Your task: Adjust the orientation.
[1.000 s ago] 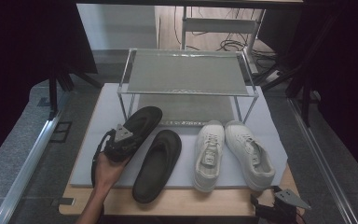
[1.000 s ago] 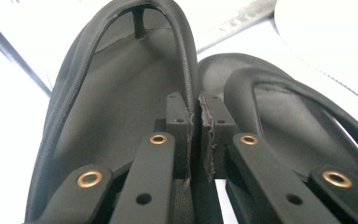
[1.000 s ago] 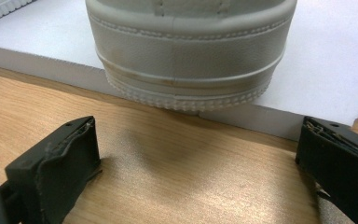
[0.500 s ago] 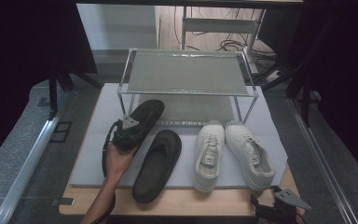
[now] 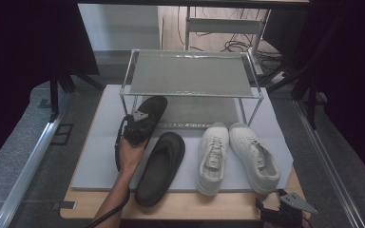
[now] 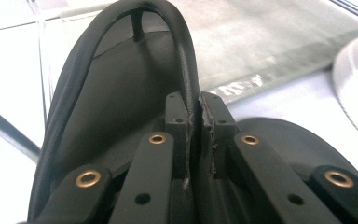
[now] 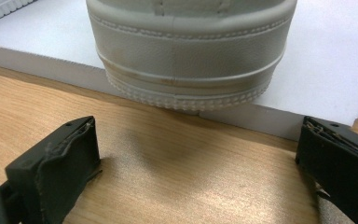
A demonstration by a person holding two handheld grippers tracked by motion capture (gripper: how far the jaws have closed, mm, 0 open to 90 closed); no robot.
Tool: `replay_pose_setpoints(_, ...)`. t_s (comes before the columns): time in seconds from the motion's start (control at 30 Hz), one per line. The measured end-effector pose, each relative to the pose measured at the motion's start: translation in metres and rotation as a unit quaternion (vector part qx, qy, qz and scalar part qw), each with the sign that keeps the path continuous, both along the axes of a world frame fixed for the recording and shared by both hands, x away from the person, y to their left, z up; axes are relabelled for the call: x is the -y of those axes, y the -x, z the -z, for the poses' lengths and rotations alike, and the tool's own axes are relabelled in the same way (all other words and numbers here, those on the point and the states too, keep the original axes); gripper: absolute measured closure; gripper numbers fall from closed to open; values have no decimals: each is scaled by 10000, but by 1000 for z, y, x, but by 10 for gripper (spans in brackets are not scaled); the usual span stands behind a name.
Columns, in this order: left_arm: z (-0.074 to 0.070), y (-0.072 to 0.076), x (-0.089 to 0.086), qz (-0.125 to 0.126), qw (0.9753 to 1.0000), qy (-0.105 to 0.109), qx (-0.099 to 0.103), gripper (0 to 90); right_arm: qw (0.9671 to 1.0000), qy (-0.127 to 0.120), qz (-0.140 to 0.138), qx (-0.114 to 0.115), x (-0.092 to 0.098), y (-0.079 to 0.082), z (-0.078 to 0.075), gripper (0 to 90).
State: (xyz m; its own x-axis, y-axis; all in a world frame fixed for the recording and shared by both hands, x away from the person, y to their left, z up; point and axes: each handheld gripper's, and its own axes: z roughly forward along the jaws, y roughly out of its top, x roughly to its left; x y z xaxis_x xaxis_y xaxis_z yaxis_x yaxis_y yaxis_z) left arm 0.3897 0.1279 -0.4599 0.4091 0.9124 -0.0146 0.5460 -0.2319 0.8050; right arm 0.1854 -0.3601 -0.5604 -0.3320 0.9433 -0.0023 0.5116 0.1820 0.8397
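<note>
- The left tongs (image 5: pixel 137 124) are clamped on the sidewall of a black slip-on shoe (image 5: pixel 148 110), which they hold at the left of the grey mat (image 5: pixel 97 156). In the left gripper view the two jaws stand almost together, with the shoe's thin black rim (image 6: pixel 186 70) pinched between them.
- That shoe's long axis runs from the person's hand up and slightly rightwards; its toe points at the lower level of the wire shoe rack (image 5: pixel 190 76) and lies just at the rack's front left leg. I judge the coming move turns on this: the toe is already aimed under the top shelf, so a push along the shoe's own length should carry it in.
- From the tongs the shoe stretches away forwards. Whether its sole touches the mat I cannot tell.
- Just to the right, the second black shoe (image 5: pixel 160 167) lies flat on the mat, heel at the near edge, roughly parallel to the held one and near it. The left hand is plainly the nearer to it.
- Further right, two white sneakers (image 5: pixel 240 154) lie side by side, toes towards the rack.
- At the far right, the right tongs (image 5: pixel 285 209) rest low at the near edge of the wooden table (image 5: pixel 228 206), jaws spread wide and gripping nothing. In the right gripper view the heel of a white sneaker (image 7: pixel 189 51) lies straight ahead of them, overhanging the mat's edge, apart from both jaws.
</note>
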Motion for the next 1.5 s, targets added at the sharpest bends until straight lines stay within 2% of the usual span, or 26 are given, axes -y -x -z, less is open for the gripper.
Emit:
replay_pose_setpoints(0.1, 3, -9, 5, -135, 9998, -151, 11, 825, 10000, -1, -3, -1, 0, 0, 0, 0)
replay_pose_setpoints(0.2, 5, -13, 7, -163, 9997, -188, -4, 824, 10000, -6, -4, -2, 0, 0, 0, 0)
replay_pose_setpoints(0.53, 13, -35, 18, -357, 9977, -555, -141, 821, 10000, -6, -12, 2, 0, 0, 0, 0)
replay_pose_setpoints(0.83, 19, -45, 23, -431, 9964, -648, -350, 808, 10000, -1, -20, 10, 0, 0, 0, 0)
replay_pose_setpoints(0.97, 18, -44, 25, -402, 9967, -634, -297, 765, 10000, -6, -20, 9, 1, 0, 0, 0)
replay_pose_setpoints(1.13, 8, -38, 20, -303, 9981, -490, -235, 731, 10000, -2, -18, 9, 1, 0, 0, 0)
replay_pose_setpoints(1.2, 5, -33, 15, -168, 9988, -382, -264, 719, 10000, -1, -18, 10, 1, 0, 0, 0)
replay_pose_setpoints(1.27, 3, -28, 12, -97, 9989, -372, -277, 710, 10000, -1, -20, 12, 0, 0, 0, 0)
replay_pose_setpoints(1.5, -3, -11, -3, 14, 9993, -255, -261, 699, 10000, -2, -17, 10, 0, 0, 0, 0)
